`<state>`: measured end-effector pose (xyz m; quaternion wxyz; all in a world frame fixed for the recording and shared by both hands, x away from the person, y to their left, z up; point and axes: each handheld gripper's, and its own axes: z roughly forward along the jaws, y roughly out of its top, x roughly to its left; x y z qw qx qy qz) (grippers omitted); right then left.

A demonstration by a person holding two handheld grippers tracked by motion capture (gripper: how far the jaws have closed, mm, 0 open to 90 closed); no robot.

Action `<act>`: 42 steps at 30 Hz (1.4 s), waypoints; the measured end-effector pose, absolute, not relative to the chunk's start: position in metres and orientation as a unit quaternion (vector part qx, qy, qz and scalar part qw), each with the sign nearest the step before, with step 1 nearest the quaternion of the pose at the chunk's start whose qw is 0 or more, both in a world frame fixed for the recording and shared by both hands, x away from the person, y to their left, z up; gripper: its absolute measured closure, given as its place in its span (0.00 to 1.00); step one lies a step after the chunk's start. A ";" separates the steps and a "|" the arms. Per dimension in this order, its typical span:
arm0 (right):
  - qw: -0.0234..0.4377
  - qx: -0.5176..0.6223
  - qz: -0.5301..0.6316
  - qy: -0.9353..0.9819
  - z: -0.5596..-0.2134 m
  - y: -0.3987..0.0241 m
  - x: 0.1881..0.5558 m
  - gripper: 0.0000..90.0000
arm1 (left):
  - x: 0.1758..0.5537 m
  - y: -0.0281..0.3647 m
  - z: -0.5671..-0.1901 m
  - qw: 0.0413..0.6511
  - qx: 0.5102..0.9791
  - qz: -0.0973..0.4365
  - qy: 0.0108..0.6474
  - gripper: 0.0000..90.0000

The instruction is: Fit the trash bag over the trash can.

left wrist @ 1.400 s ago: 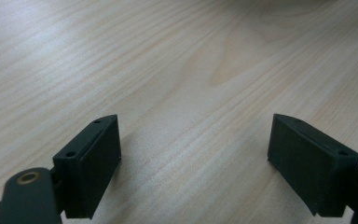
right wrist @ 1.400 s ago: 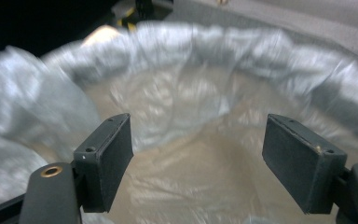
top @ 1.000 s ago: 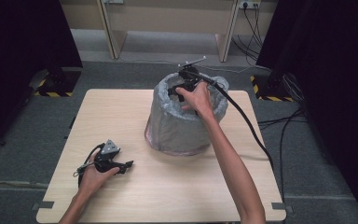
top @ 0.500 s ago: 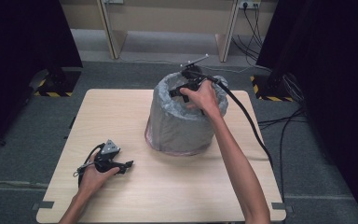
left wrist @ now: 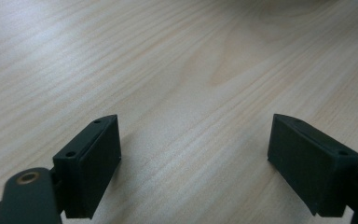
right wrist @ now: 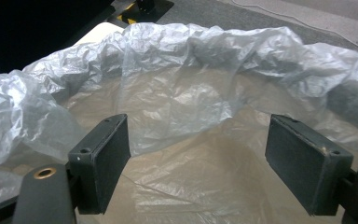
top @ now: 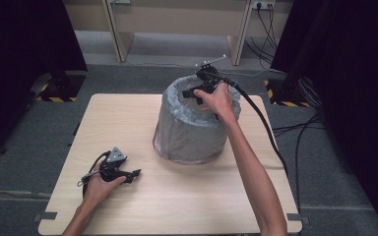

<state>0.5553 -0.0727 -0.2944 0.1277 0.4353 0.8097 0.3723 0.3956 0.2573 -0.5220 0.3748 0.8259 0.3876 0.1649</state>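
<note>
Right tongs (top: 193, 93) hovering released over the bin (top: 189, 135) mouth at mid-table (top: 128, 118), lining up to grab the liner (right wrist: 177, 98) rim. Left tongs (top: 137, 173) resting released on the table, parked clear.

text: we read none | labels, brands, numbers: we find none legible on anything in the high view or either gripper view | signs: we see yellow-black hazard stripes (top: 59, 99) on the floor (top: 128, 78), without wording

Jaws apart above crumpled, seemingly translucent bag liner (right wrist: 182, 93).
</note>
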 end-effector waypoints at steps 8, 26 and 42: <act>0.124 0.426 0.389 0.808 -0.287 -0.078 0.550 0.24 | 0.396 0.257 -0.522 0.375 0.826 0.165 0.388 0.18; 0.158 0.419 0.427 0.786 -0.239 -0.115 0.532 0.24 | 0.396 0.257 -0.522 0.375 0.826 0.165 0.387 0.18; 0.190 0.447 0.414 0.770 -0.243 -0.170 0.529 0.25 | 0.396 0.257 -0.522 0.375 0.826 0.165 0.387 0.18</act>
